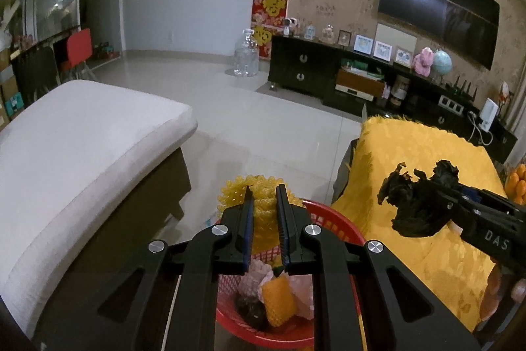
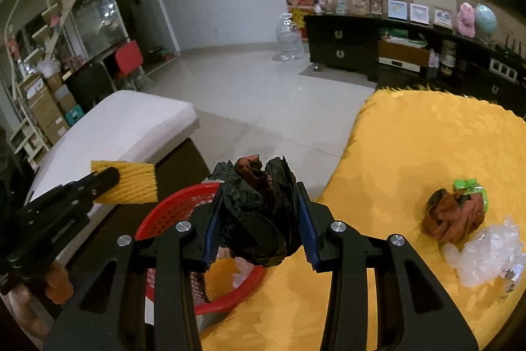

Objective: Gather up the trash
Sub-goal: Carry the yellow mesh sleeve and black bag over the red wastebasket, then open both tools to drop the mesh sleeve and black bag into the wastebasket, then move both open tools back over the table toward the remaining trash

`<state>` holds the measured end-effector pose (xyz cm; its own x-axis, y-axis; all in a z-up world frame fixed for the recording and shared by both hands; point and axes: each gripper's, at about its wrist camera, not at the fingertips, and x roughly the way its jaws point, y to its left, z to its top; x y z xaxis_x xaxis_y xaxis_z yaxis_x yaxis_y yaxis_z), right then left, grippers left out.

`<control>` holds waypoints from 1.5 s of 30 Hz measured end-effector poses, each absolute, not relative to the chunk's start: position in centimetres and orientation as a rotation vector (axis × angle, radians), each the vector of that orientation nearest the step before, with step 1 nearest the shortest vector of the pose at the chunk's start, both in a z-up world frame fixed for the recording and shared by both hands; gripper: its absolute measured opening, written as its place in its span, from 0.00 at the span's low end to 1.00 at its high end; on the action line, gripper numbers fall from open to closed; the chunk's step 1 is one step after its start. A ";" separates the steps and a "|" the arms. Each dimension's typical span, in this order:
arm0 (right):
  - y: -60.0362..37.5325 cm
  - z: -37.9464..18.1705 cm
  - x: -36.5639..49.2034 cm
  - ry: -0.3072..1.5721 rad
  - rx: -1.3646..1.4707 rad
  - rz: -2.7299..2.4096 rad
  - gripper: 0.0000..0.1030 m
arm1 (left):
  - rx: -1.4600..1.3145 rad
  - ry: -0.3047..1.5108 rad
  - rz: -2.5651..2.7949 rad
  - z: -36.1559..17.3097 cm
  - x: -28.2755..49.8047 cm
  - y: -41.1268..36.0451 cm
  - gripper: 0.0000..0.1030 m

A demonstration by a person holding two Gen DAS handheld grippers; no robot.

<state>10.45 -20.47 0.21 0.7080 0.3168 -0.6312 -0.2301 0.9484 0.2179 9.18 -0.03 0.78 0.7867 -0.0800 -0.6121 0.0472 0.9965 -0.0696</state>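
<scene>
Currently, the counter (image 2: 411, 153), draped in a yellow cloth, is carrying the trash not yet collected, and the red basket (image 2: 157, 219) is standing just beside its edge, already holding some pieces. On the counter, a clear wrap (image 2: 483, 255) is lying against a brown wad (image 2: 453, 216), both well apart from the basket.

The right tool (image 2: 259, 219) is hanging over the basket's near rim with its jaws partly closed on a black bag (image 2: 256, 213). The bag is looking light, soft and crumpled; it is bulging out above and below the pads, so the grip across its bulk is the sound one. A loose flap would likely slip.

The left tool (image 1: 264, 219) is hovering above the basket with its jaws pinched nearly together on a yellow net (image 1: 263, 203). The net appears to be foam mesh: very light, springy, and easily compressed, not fragile. It is being held near one edge, with most of it sticking out past the tips.

The clear wrap is probably slippery and thin; gathering a bunched fold should hold better than a single layer. The brown wad looks soft and should take a grip across its middle.
</scene>
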 end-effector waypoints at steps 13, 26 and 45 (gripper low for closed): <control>-17.3 -2.0 10.7 0.795 0.109 0.378 0.38 | -0.012 0.741 -0.061 -1.4 10.4 -0.5 0.12; -17.2 -3.7 11.4 0.858 0.153 0.395 0.47 | 0.004 0.806 -0.084 -2.7 10.8 -0.8 0.12; -21.1 -1.5 9.8 0.774 0.180 0.300 0.67 | -0.073 0.725 -0.074 -0.9 9.7 0.1 0.73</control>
